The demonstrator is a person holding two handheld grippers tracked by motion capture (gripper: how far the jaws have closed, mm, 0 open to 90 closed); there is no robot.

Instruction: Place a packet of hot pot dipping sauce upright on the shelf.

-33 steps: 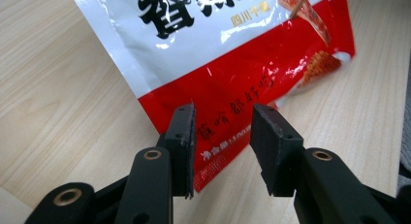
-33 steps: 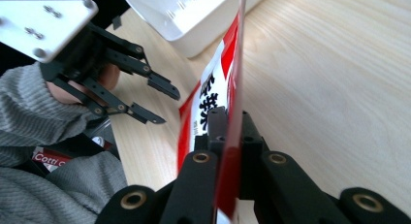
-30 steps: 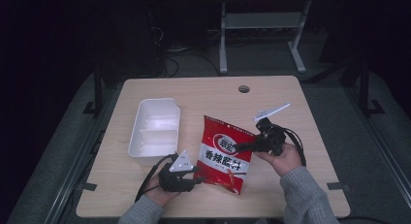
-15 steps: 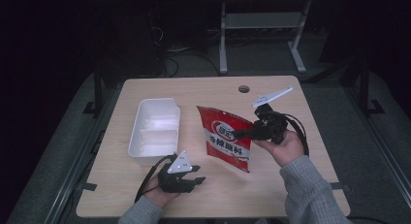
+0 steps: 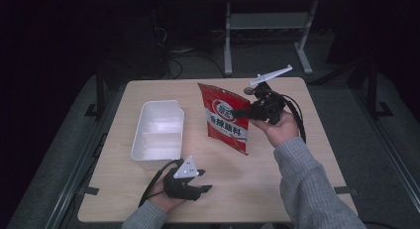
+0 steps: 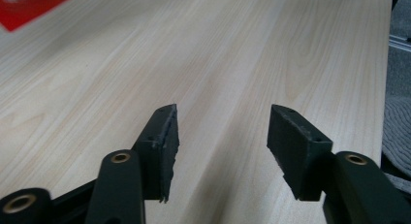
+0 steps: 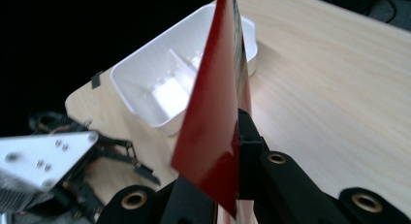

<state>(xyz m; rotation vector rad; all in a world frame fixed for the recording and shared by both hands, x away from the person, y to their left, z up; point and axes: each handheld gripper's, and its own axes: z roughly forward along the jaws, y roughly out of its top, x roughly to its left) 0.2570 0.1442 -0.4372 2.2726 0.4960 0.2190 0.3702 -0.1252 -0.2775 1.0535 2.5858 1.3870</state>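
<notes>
A red snack bag [image 5: 227,117] hangs in the air above the wooden table [image 5: 297,164], pinched by its edge in the right gripper [image 5: 246,111], whose 2 black jaws are closed tight on the foil with the bag standing upright between them. The bag looks light and thin, a soft crinkly packet that probably flexes and swings from a 1-edge hold; the glossy film may be slippery, so the sealed side seam, where the jaws now sit, seems the firmest place to grip. Its front is bright red with a white oval label and white characters, too small to read. In the right gripper view the bag [image 7: 213,112] appears edge-on, rising straight up from the jaws, with a white 2-compartment tray [image 7: 165,83] beyond it. The left gripper [image 5: 202,188] rests low on the table, well apart from the bag, its 2 jaws spread wide with bare wood between them and nothing held.
</notes>
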